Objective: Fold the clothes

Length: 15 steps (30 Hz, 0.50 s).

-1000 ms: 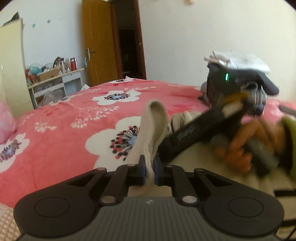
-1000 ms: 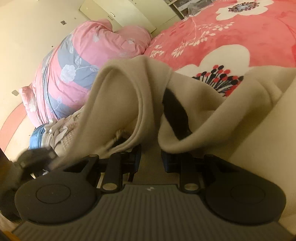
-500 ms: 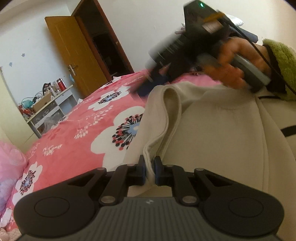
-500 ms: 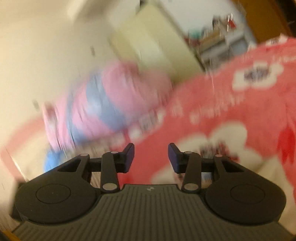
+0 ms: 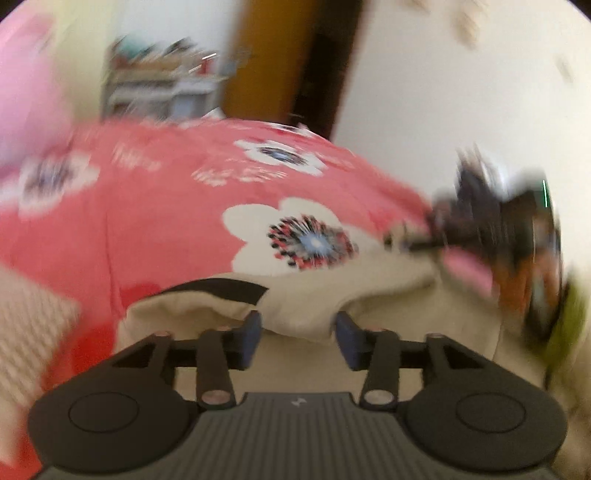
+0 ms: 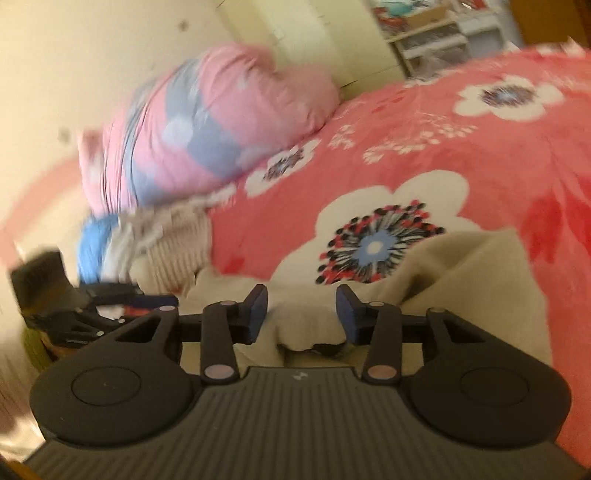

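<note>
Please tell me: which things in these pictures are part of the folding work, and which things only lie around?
Part of the job:
- beige garment, lying on the bed
- left claw, open
- right claw, open

Only lying about:
- red flowered bedspread
- pink and blue quilt bundle
- knitted clothes pile
- cluttered shelf
- orange door

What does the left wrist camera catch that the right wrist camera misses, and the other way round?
Only the left view shows the brown wooden door. Only the right view shows the pink and blue flowered quilt bundle and the pale cream wardrobe. Both show the beige sweatshirt on the red flowered bedspread, the cluttered white shelf unit, and each other's open hand-held gripper.
</note>
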### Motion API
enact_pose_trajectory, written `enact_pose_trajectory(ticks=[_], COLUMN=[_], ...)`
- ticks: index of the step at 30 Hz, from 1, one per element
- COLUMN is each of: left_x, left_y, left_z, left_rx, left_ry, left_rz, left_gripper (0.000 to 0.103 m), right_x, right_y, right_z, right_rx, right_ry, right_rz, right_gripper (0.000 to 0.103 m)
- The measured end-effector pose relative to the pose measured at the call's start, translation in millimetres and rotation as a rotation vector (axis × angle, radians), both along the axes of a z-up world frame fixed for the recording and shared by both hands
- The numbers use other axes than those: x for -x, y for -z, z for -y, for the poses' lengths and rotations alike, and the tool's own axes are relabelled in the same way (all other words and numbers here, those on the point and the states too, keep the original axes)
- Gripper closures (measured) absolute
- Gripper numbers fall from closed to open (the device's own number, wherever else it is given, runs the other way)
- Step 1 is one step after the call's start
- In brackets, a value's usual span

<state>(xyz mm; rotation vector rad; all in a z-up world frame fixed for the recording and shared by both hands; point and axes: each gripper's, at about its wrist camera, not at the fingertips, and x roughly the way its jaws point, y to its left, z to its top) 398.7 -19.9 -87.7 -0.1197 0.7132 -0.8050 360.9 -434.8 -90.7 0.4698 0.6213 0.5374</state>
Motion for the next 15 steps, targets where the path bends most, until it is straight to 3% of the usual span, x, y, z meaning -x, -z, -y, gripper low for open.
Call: enact_pose_trajectory(ticks=[3,7,10,15], left_x=[-17.9,-8.6,-5.0,-34.2], left_y=[0.7,-6.5,-9.2,8.5], left_z=[-14.6,-41.0,-44.6,-12.0], left_rx=[0.151,0.304,0.281,0.136], left_ry=[-0.039,0.046,-0.003,-0.087], left_rz=[-0.131,-0.138,-0.121,-0.238], left_gripper=[0.053,0.049,0.042,0.044], right_x=[-8.5,-14.8,-16.5,-15.5], right_y=[14.2,28.1,31.7,29.9], right_z=[12.9,21.0,21.8,16.5], right_rx=[-0.103,-0.215,-0.246,-0.218], right_ry=[-0.004,-0.007,-0.007,-0.01], right_rz=[-0.059,-0.108,-0.122,-0.128], right_gripper=[0.055,0.055,0.055,0.055])
